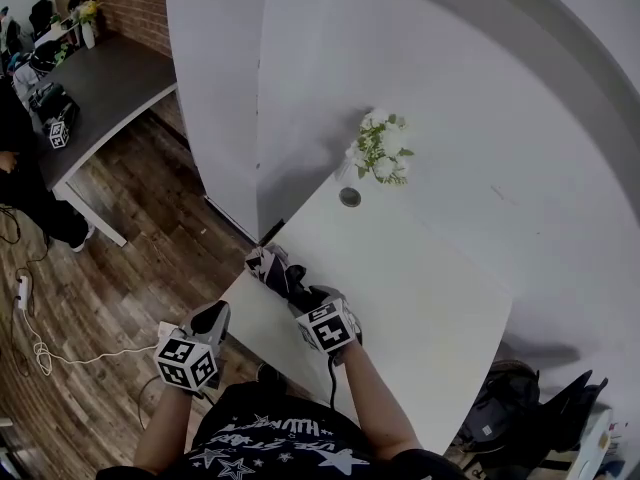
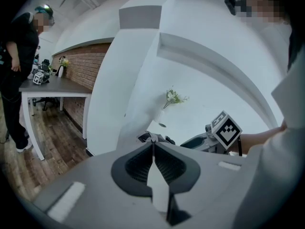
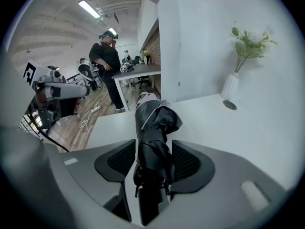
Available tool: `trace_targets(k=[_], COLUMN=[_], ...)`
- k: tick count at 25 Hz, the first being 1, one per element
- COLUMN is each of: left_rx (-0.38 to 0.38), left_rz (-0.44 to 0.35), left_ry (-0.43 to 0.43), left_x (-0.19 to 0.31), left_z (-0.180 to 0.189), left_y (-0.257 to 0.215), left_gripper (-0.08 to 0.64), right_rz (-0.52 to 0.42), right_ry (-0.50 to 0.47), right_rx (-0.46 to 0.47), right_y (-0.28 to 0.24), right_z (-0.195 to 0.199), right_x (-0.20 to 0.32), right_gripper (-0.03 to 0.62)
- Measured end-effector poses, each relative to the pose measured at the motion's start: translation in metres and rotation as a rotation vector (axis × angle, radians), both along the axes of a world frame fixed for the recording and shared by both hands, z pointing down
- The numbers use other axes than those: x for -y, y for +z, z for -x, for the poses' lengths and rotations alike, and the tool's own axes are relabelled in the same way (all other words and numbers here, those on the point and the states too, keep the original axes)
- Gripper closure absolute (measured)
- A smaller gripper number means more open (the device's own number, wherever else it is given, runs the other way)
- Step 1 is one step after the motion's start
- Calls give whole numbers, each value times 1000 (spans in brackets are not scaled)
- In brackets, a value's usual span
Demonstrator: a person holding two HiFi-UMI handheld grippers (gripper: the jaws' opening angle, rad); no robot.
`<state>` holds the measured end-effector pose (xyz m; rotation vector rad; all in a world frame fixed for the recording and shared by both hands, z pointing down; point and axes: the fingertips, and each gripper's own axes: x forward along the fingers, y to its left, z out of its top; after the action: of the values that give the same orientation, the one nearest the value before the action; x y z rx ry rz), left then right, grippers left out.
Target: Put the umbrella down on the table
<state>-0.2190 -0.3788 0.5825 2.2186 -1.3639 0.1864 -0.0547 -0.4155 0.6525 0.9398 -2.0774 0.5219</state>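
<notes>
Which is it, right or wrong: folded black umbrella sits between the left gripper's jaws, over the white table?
Wrong gripper: the umbrella sits between the jaws of the right gripper, over the white table, as the right gripper view shows.

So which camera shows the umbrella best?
The right gripper view: the folded black umbrella fills the middle, between the jaws. The head view shows it small; the left gripper view, only its end.

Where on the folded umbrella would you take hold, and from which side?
The bundled canopy of the folded umbrella, near its closer end, from above, jaws across its narrow width: it lies lengthwise on the table, pointing away. The right gripper is closed there.
</notes>
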Motion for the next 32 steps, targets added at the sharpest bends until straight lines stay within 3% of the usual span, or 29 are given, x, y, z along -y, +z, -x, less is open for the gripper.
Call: trace_targets(k=[16, 27, 32], left_rx=[26, 26, 19], left_rz=[-91, -147, -159], left_ry=[-56, -87, -122], left_x=[-57, -121, -158], left_z=[-36, -86, -96], left_y=[-42, -63, -63], left_gripper=[543, 543, 543], right_rz=[-53, -116, -118], right_ry=[124, 148, 121], right_rx=[264, 352, 379], right_y=[-44, -77, -81], right_z=[-49, -108, -123], right_x=[-57, -119, -153], right_gripper=[416, 573, 578])
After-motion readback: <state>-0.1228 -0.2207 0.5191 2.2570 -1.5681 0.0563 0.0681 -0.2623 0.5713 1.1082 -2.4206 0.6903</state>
